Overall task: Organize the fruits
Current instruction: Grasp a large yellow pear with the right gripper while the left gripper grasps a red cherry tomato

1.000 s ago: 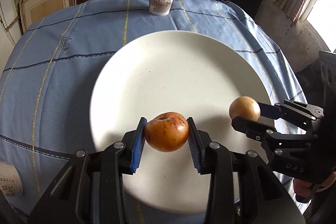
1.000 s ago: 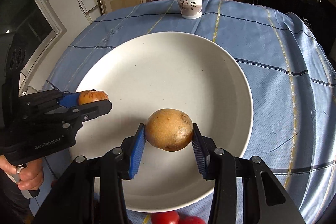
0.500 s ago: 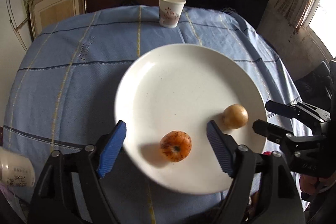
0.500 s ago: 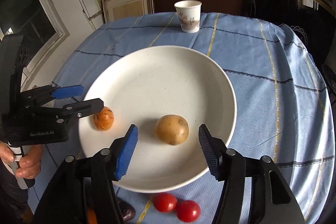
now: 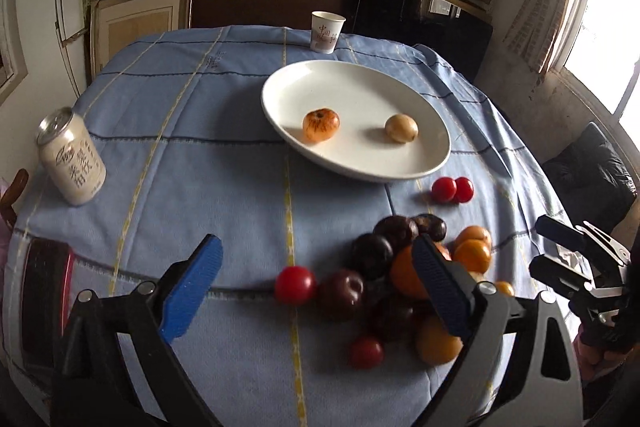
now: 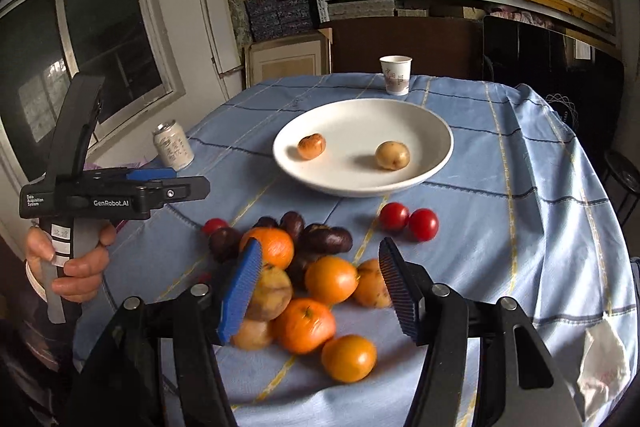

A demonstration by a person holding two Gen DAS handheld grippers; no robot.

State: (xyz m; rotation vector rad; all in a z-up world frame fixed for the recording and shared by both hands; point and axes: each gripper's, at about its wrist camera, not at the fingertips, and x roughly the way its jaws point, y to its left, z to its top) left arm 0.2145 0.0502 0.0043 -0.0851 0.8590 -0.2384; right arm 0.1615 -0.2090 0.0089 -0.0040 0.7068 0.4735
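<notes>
Two fruits already on the plate (image 6: 436, 163): a reddish one (image 6: 311, 146) left, a tan one (image 6: 392, 155) right, apart from each other. Rest of the fruit sits in a heap (image 6: 304, 267) on the cloth, nearer the person than the plate, w/ two tomatoes (image 6: 408, 221) between heap and plate. L gripper (image 5: 316, 291): jaws opening, spread very wide, nothing pinched; a lone tomato (image 5: 295, 285) and a dark plum (image 5: 346, 293) lie on the cloth in the gap below, pads clear of both. R gripper (image 6: 320, 285): jaws about half spread, empty; an orange (image 6: 331, 279) shows right between the pads but isn't touched, pads look above it. Key relation, judged: heap lies straight ahead and below the R gripper, almost centred on its axis, whereas for the L gripper the heap sits off to its right side, mostly under/behind its right finger. So R looks nearer to the oranges; L is better lined up on the lone tomato and plum at the heap's left edge. Fruits are roundish, no real long axis, so approach angle matters little; crowding does, since neighbours touch and a pad could nudge one. Can (image 5: 72, 163) and cup (image 6: 396, 75) stand well clear.
</notes>
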